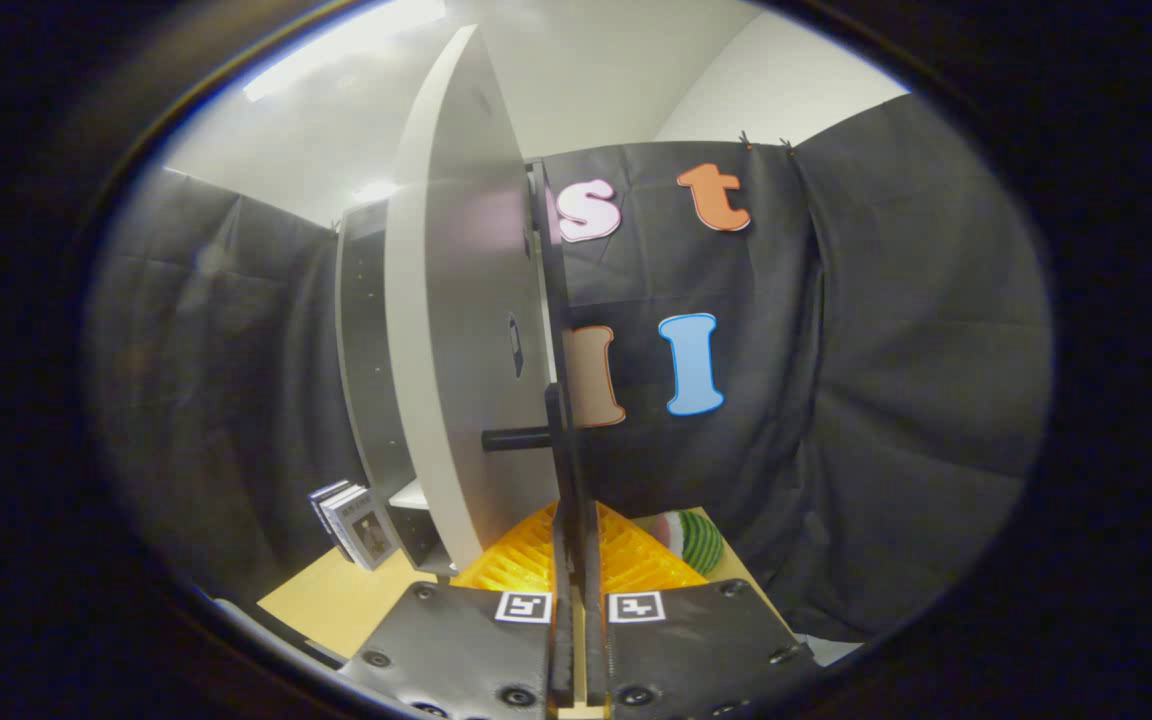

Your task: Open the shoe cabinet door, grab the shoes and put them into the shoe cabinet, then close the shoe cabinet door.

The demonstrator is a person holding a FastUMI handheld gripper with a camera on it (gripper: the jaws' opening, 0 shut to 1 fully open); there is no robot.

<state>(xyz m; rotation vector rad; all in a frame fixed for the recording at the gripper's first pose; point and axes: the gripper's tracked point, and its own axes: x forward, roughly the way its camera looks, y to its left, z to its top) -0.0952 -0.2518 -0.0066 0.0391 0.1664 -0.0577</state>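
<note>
Standing ajar just ahead of the fingers, the white shoe cabinet door swings out from the dark shoe cabinet on its left, a dark handle jutting from the door's face. The hand-held gripper has its fingers nearly together, seemingly pinching the door's right edge. Below lie a yellow ribbed tray, a watermelon-striped ball to its right, and small booklets leaning left on the table.

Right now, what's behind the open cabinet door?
Behind the white cabinet door shows the dark cabinet body and a pale shelf edge; the door covers the remaining interior. The gripper is closed near the door's edge.
</note>
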